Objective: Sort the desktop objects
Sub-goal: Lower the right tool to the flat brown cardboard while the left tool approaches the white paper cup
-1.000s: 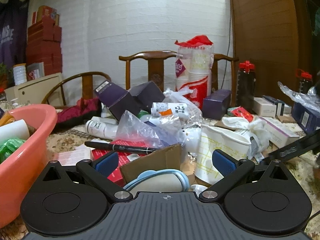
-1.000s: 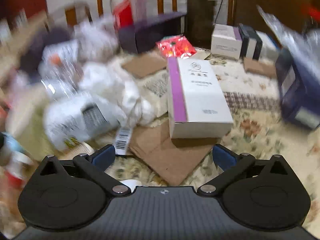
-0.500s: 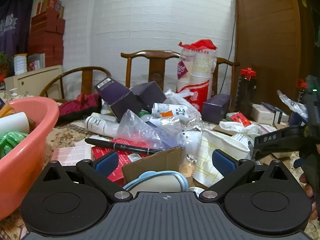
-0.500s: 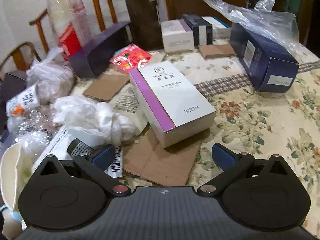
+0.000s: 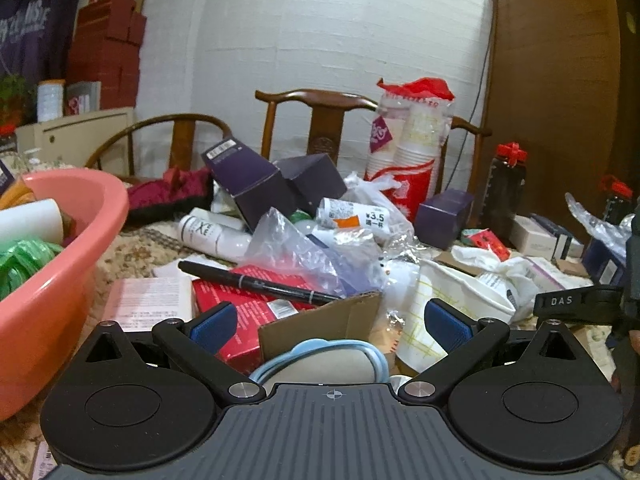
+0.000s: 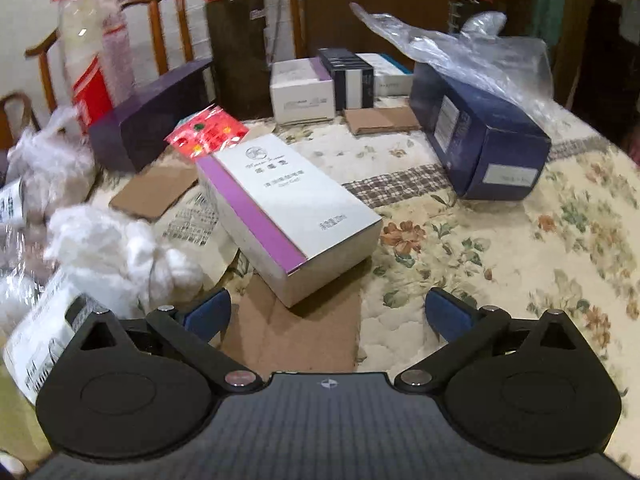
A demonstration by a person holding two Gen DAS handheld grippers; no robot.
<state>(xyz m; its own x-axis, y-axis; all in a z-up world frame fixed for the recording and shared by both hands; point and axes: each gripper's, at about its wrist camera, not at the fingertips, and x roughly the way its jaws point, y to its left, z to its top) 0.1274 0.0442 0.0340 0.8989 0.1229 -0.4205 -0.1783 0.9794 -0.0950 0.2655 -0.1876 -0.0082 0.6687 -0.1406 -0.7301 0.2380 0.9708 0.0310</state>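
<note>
Two grippers, both with jaws spread and holding nothing: left gripper [image 5: 328,320] low over a clutter heap, right gripper [image 6: 328,312] above a cardboard sheet [image 6: 296,332]. One white-and-purple box [image 6: 288,212] lies flat on that sheet, between and ahead of the right fingers, long axis running from far left to near right. One black pen [image 5: 256,282] lies across one red box [image 5: 248,312], tip toward the right. One pink basin [image 5: 60,280] stands at left.

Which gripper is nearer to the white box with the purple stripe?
Right. The right gripper is open just short of the white box with the purple stripe, facing its near corner. The left gripper sits over the clutter by the pink basin, farther away.
</note>
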